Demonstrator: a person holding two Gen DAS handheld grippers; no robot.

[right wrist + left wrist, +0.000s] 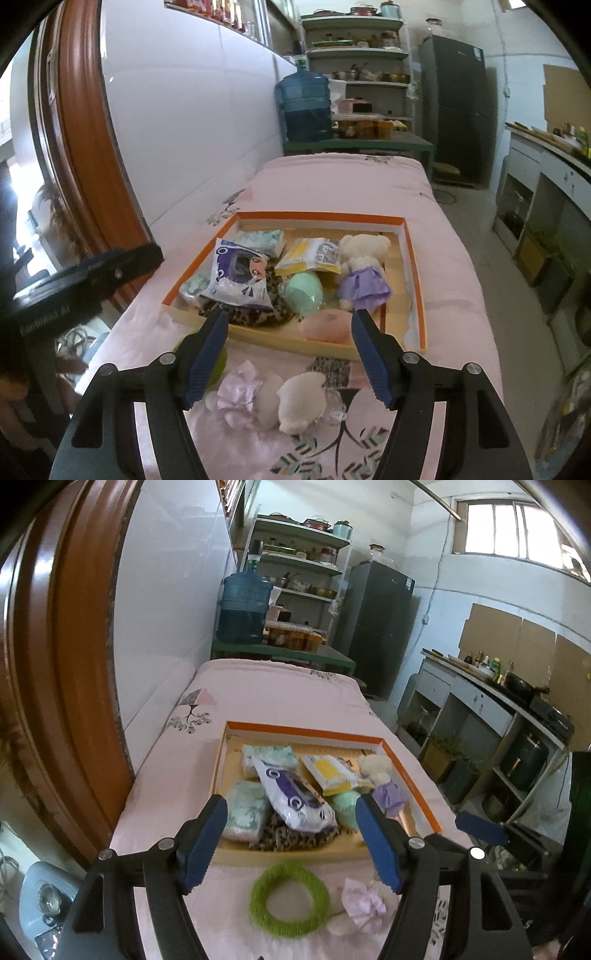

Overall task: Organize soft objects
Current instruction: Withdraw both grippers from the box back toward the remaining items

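Left wrist view: your left gripper [291,836] hangs wide open, empty, above the green ring [289,900] on the pink bedcover's [280,698] near edge. Your right gripper [290,356], likewise agape, hovers over the small bear [273,397] just before the orange box [415,254].

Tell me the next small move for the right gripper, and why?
Probably lower the right gripper onto the small plush bear lying on the pink cover just below it. Its jaws are open and empty. That bear and the green ring under the open left gripper lie outside the orange-rimmed box, where the other soft things already sit.
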